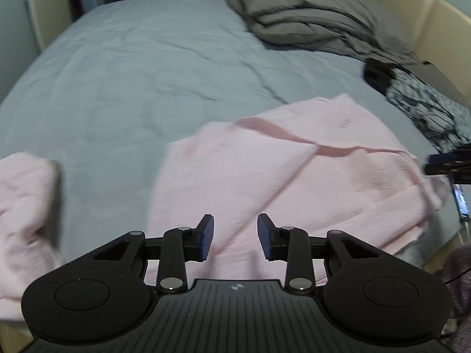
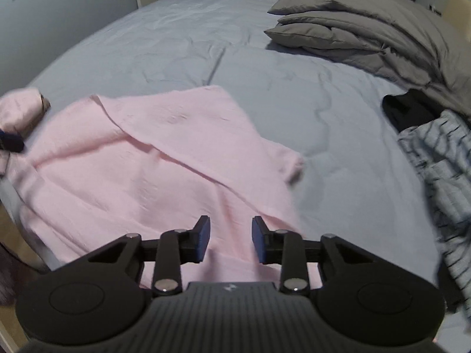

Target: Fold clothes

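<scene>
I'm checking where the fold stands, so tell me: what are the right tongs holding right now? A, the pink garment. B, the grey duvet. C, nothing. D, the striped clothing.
C: the right tongs stand open above the pink garment, with no fabric pinched between them.

We count two black two-finger grippers, the left gripper (image 1: 235, 236) and the right gripper (image 2: 231, 239), each with two blue-padded fingers. We count two pale pink cloth items: one large pink garment (image 1: 294, 176) spread flat, and one smaller bunched pink cloth (image 1: 23, 206) beside it. There is one pale grey-blue bedsheet (image 1: 132, 73), one folded grey-brown duvet (image 2: 368, 29), one crumpled grey-and-white striped garment (image 2: 441, 161), and one black fabric item (image 2: 403, 108) partly under the striped one.
</scene>
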